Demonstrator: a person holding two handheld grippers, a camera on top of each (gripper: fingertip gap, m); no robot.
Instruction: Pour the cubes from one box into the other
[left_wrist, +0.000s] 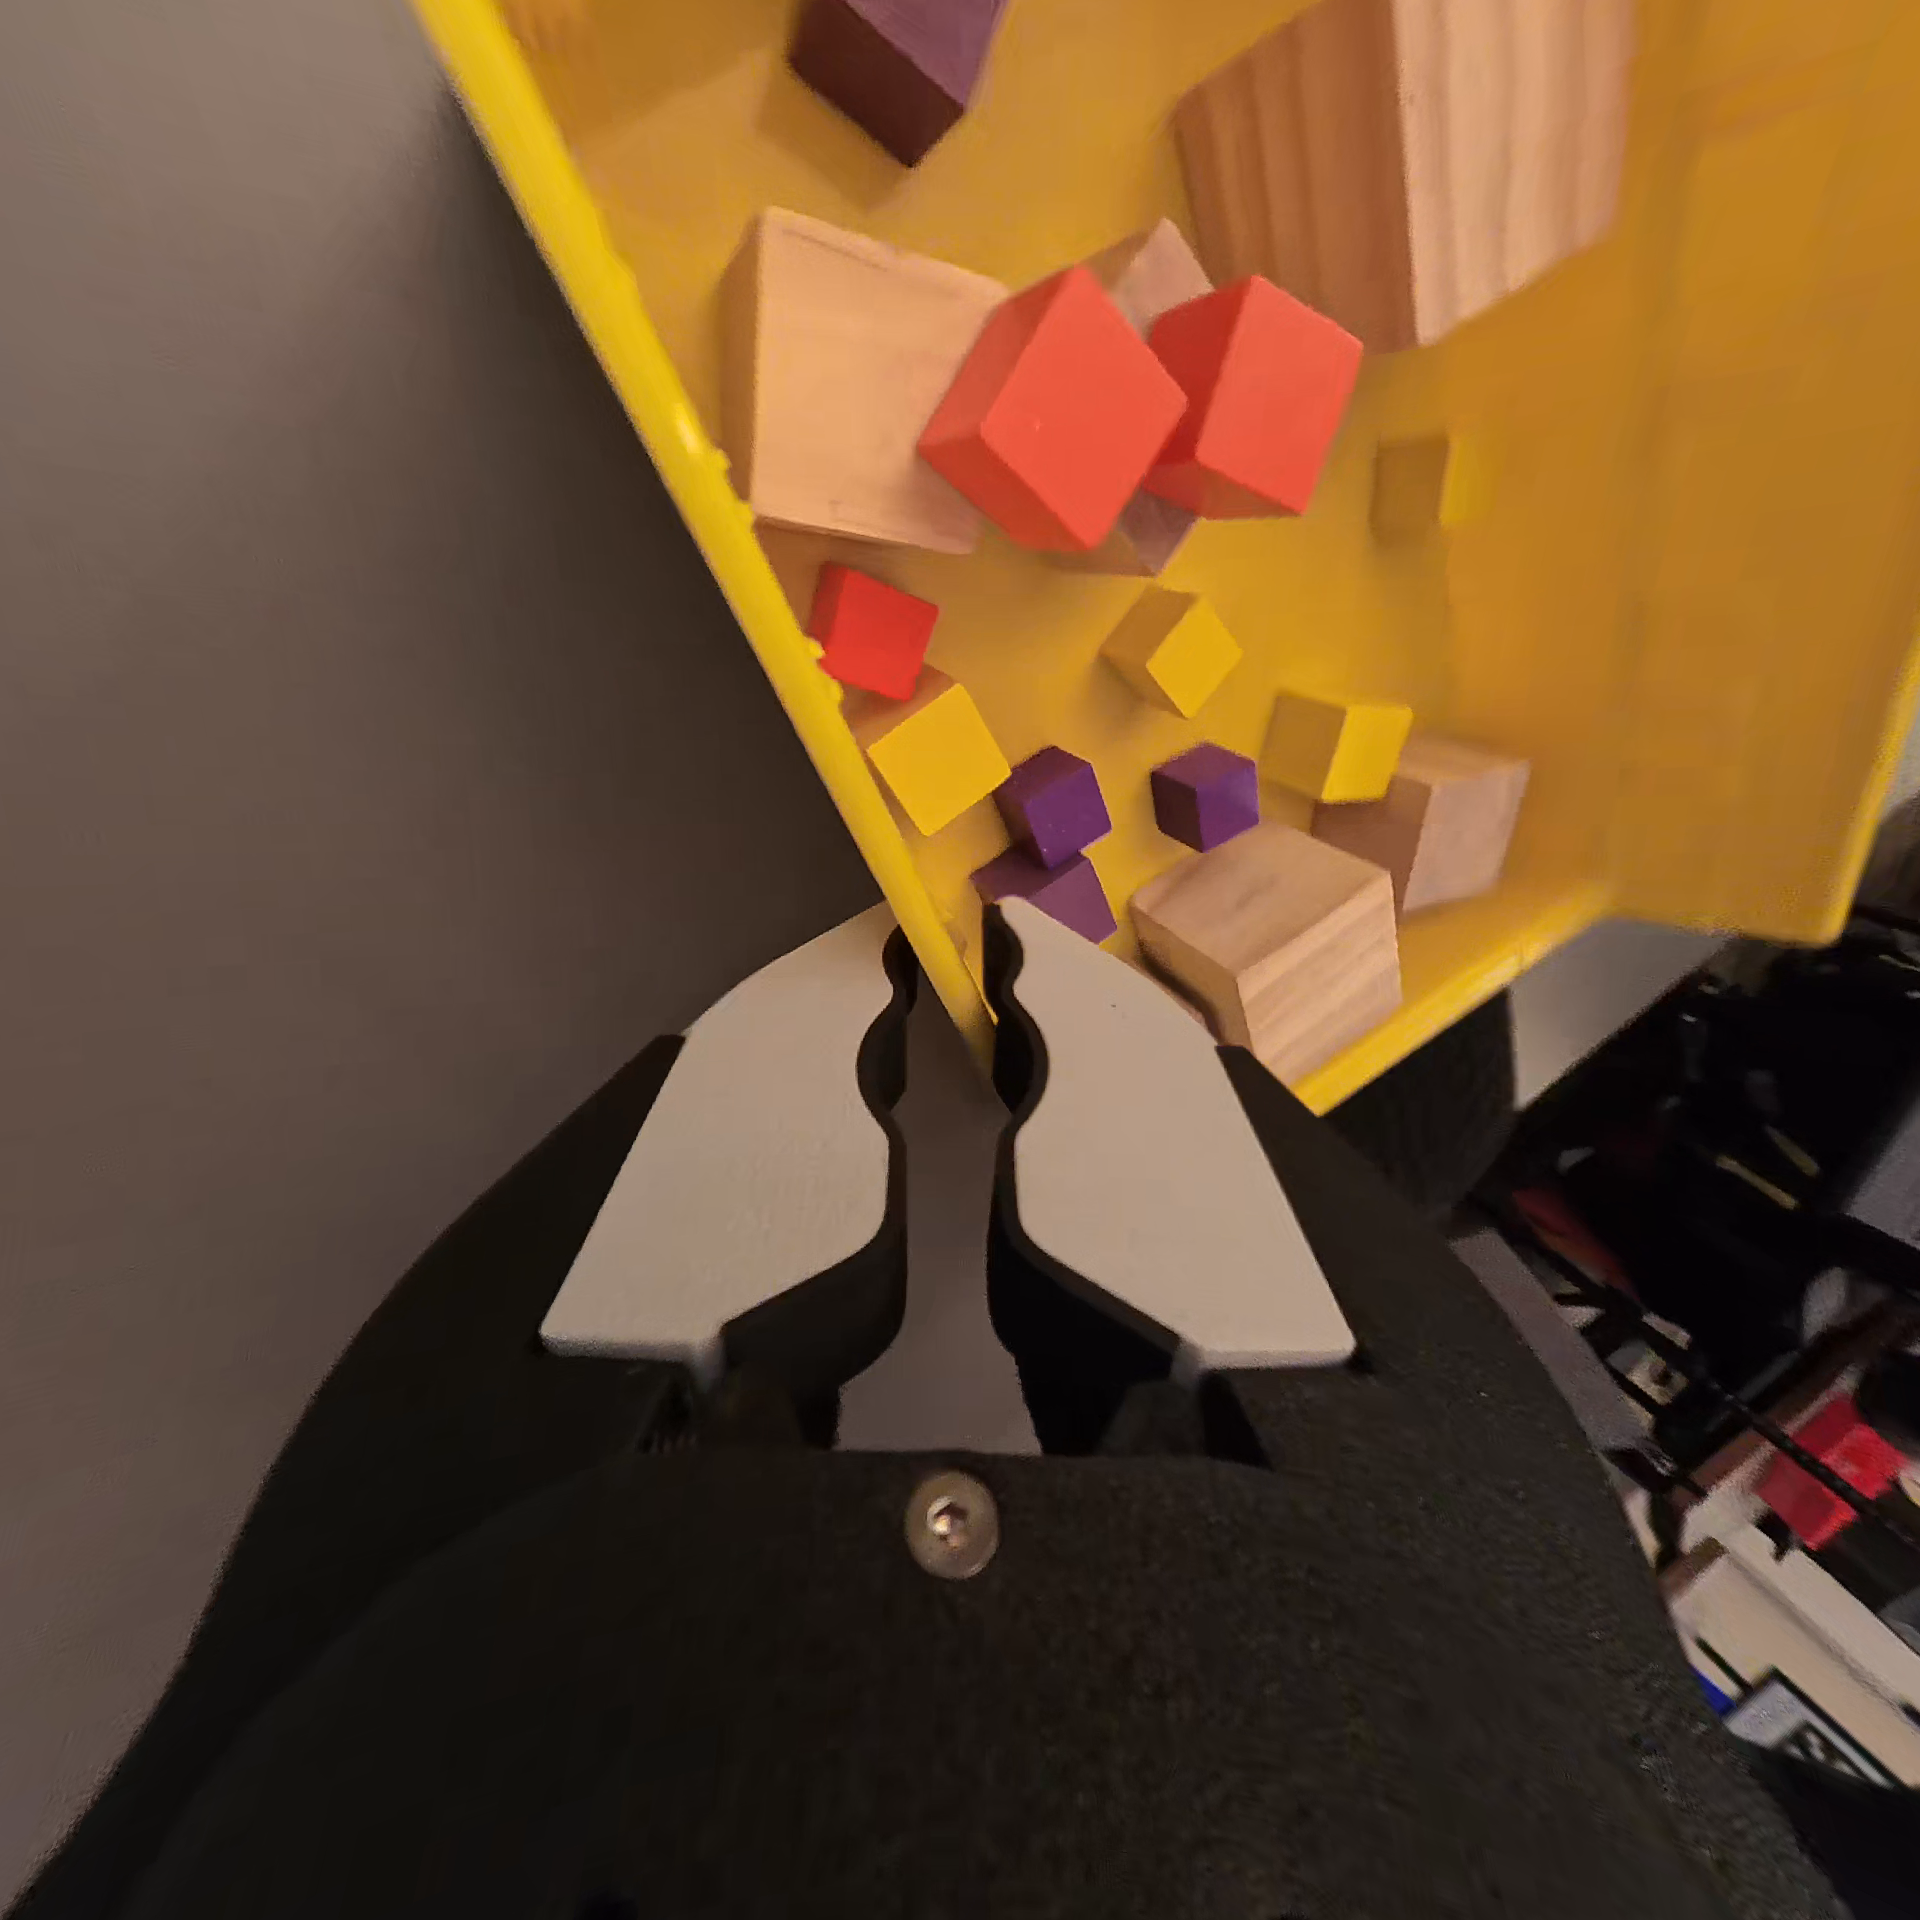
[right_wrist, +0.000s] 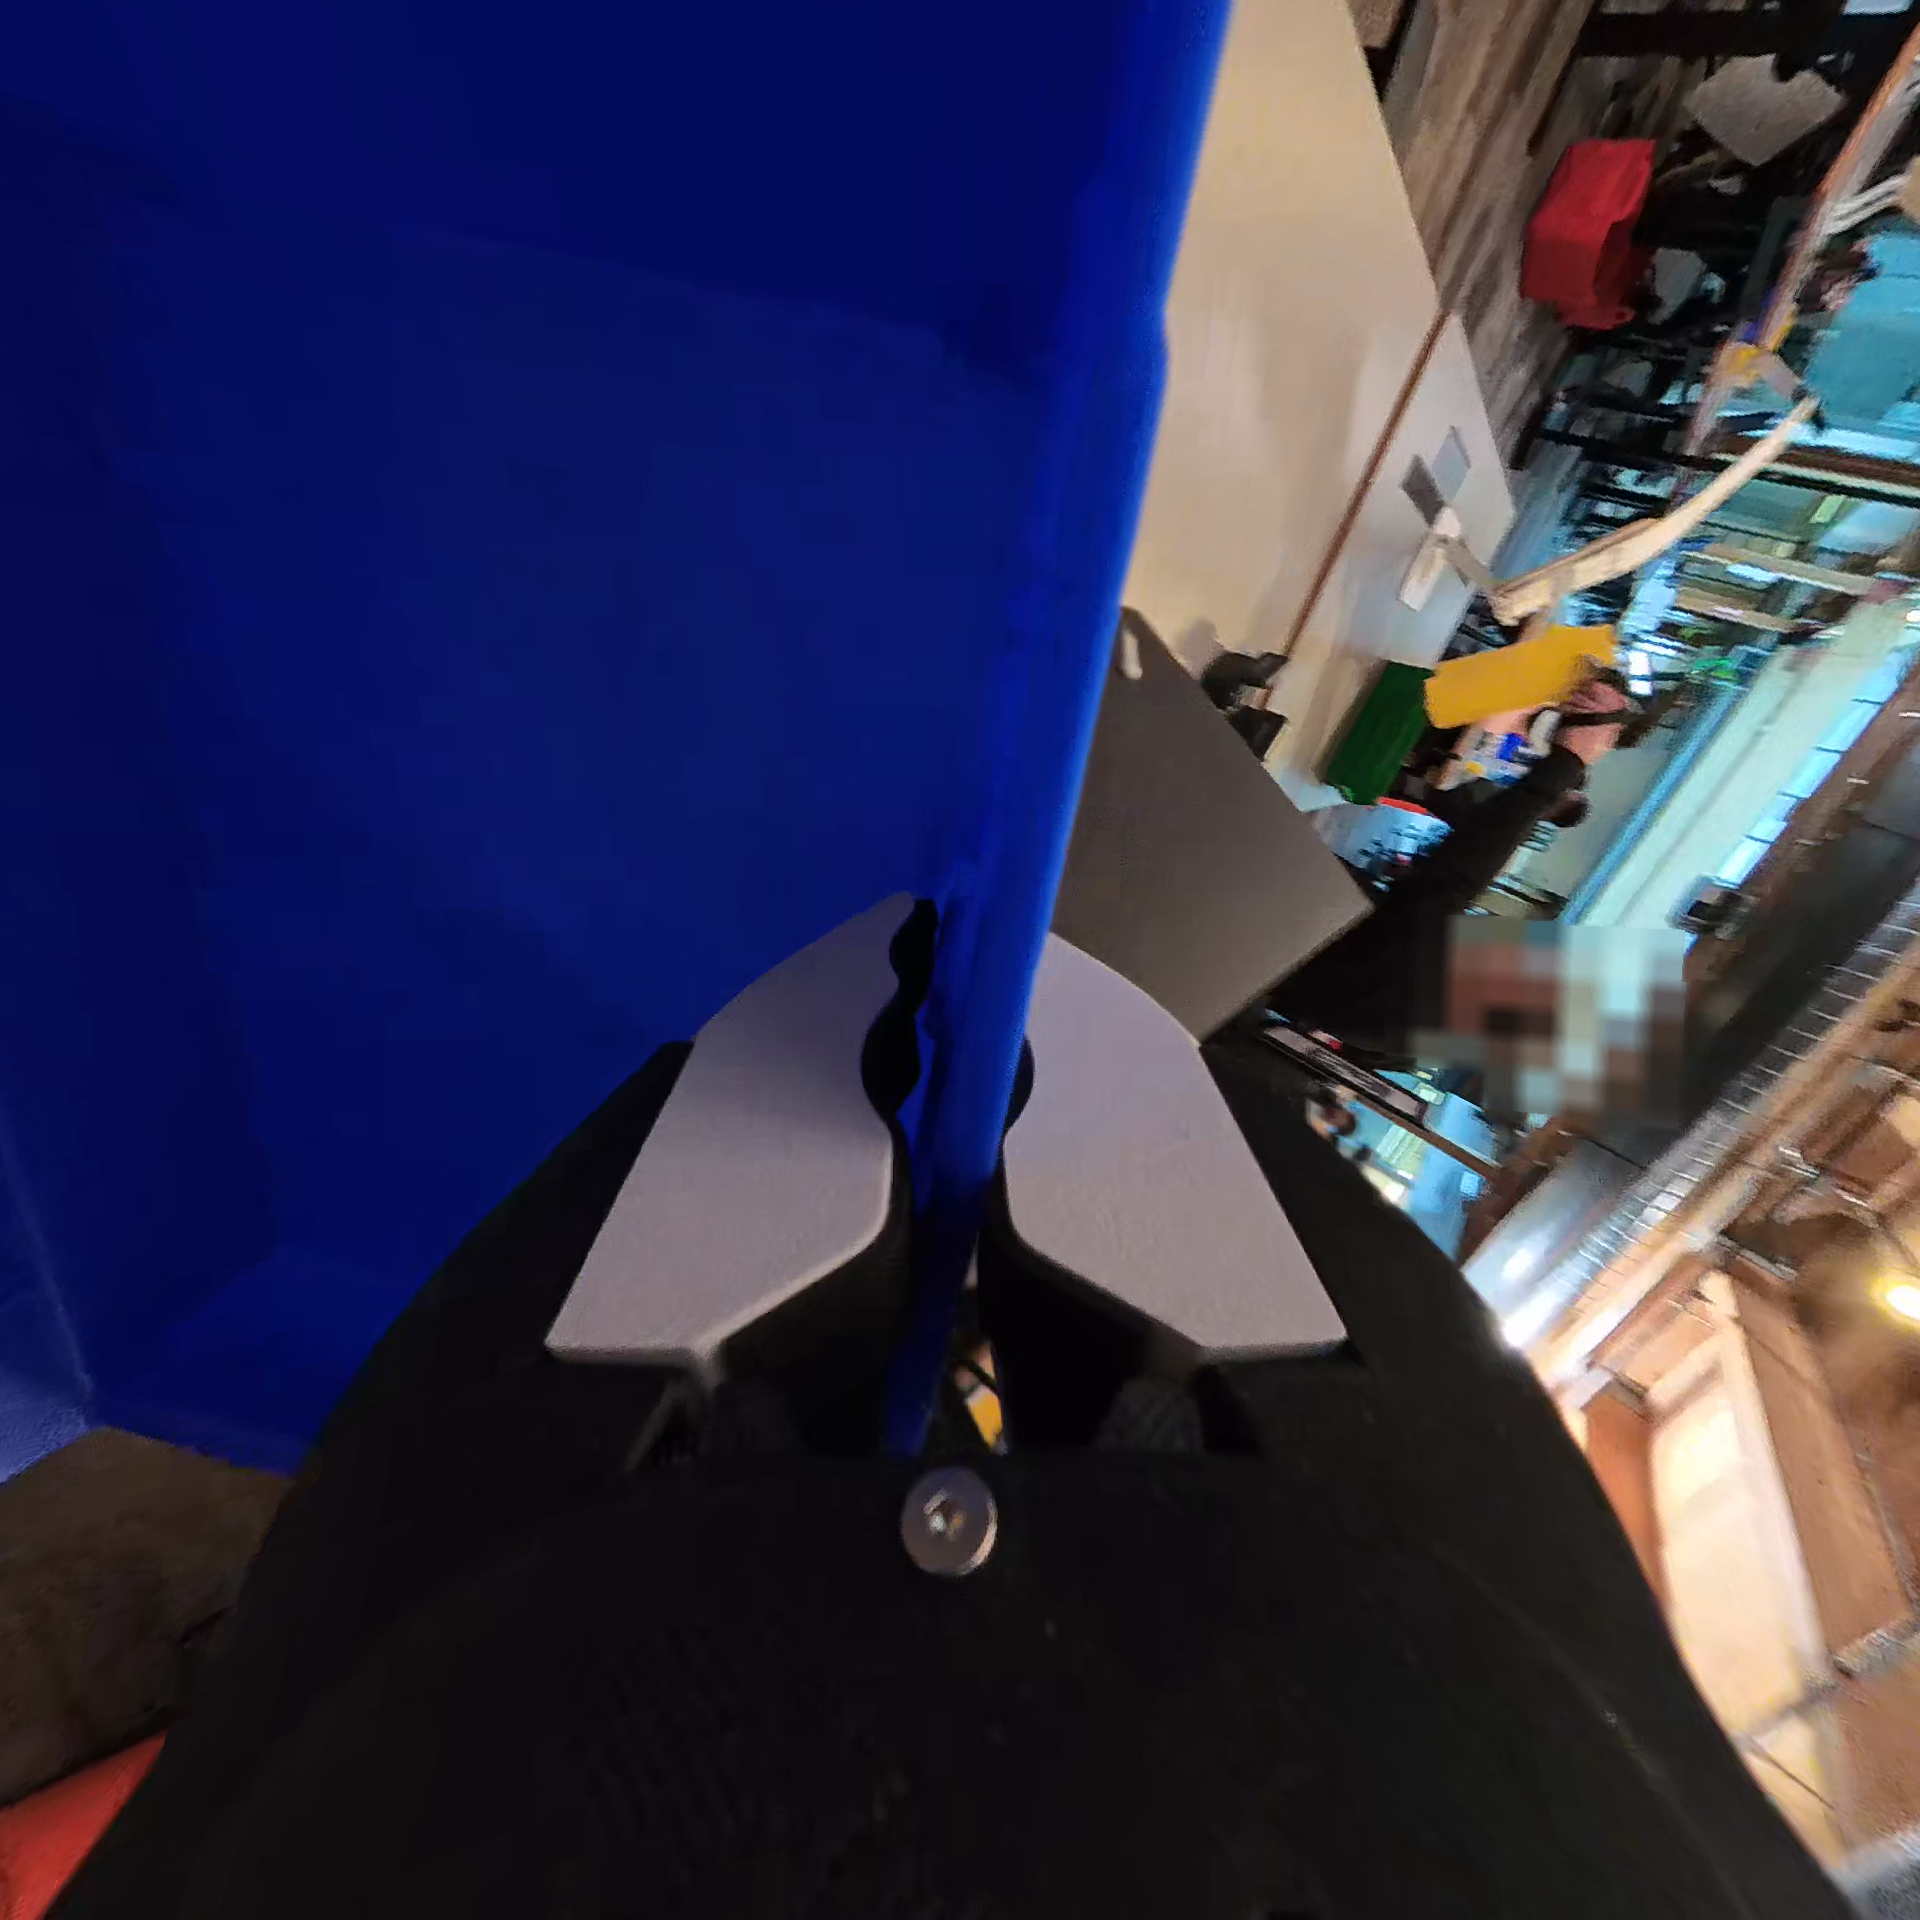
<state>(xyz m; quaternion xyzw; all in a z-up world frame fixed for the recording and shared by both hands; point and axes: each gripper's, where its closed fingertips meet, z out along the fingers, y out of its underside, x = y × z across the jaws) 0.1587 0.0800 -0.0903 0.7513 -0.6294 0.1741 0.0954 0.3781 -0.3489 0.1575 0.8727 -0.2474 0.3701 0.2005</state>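
Grey wall behind; both grippers clamped on box walls.
left gripper (left_wrist: 951, 935) pinches yellow box (left_wrist: 1714, 644), cubes (left_wrist: 1055, 410) at 12 o'clock; right gripper (right_wrist: 971, 940) grips blue box (right_wrist: 520, 520), contents probably hidden.

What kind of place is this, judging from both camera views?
Probably a workshop or lab hall, not a home. Behind the blue box there are metal racks, a red crate and another person; beside the yellow box lies cabled equipment.

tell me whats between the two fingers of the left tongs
In the left wrist view, the yellow box's side wall sits pinched between the fingers of the left tongs; nothing else lies in the gap.
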